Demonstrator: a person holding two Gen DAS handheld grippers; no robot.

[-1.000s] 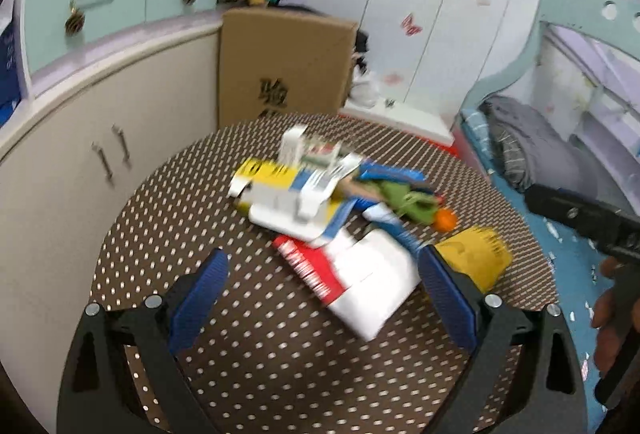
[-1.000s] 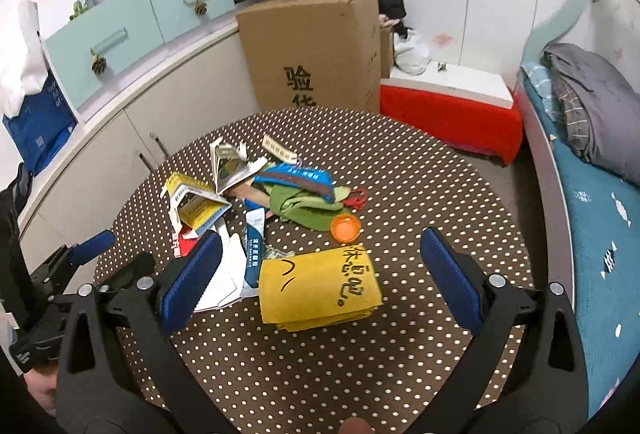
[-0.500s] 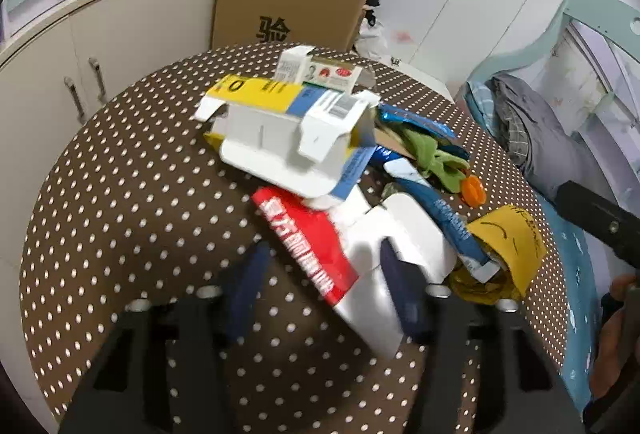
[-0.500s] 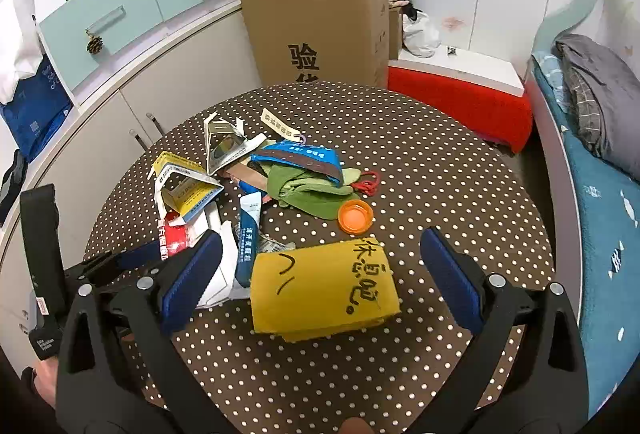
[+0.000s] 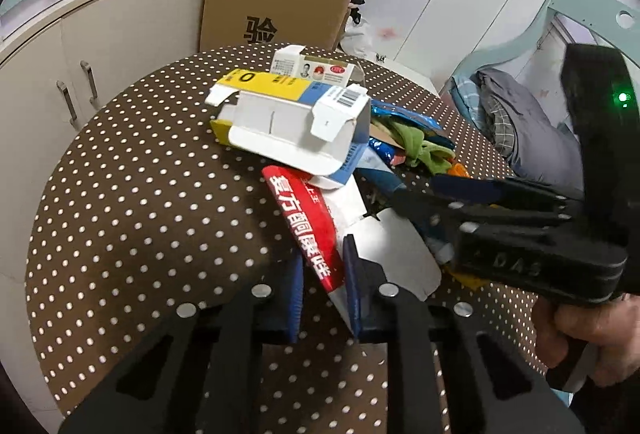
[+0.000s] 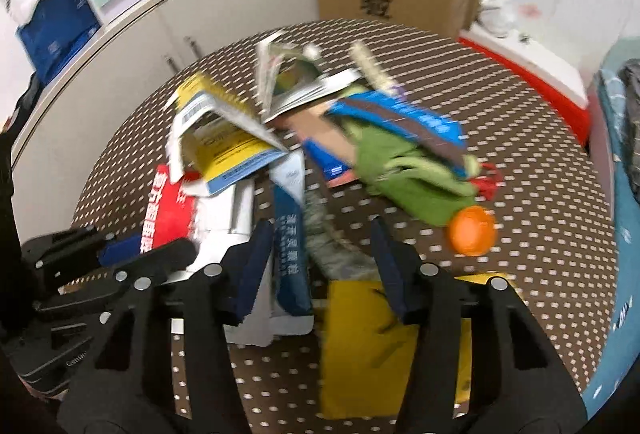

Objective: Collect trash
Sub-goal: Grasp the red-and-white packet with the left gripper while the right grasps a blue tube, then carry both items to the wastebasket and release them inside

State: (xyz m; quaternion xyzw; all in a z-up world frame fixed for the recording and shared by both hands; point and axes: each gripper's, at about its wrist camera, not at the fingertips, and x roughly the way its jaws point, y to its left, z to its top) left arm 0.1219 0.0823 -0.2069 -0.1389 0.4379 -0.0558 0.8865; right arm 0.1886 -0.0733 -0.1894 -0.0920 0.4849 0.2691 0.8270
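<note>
Left gripper (image 5: 322, 274) closing on red-and-white carton (image 5: 308, 230) – right gripper (image 6: 320, 254) closing over wrappers (image 6: 316, 234)

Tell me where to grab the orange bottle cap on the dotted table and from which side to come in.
Take the orange bottle cap across its rim from above. It is a small, low round piece lying on the dotted table, so a side approach probably gives little to pinch. The green cloth touches its far-left edge; I would set the fingers along the open table sides instead.
</note>
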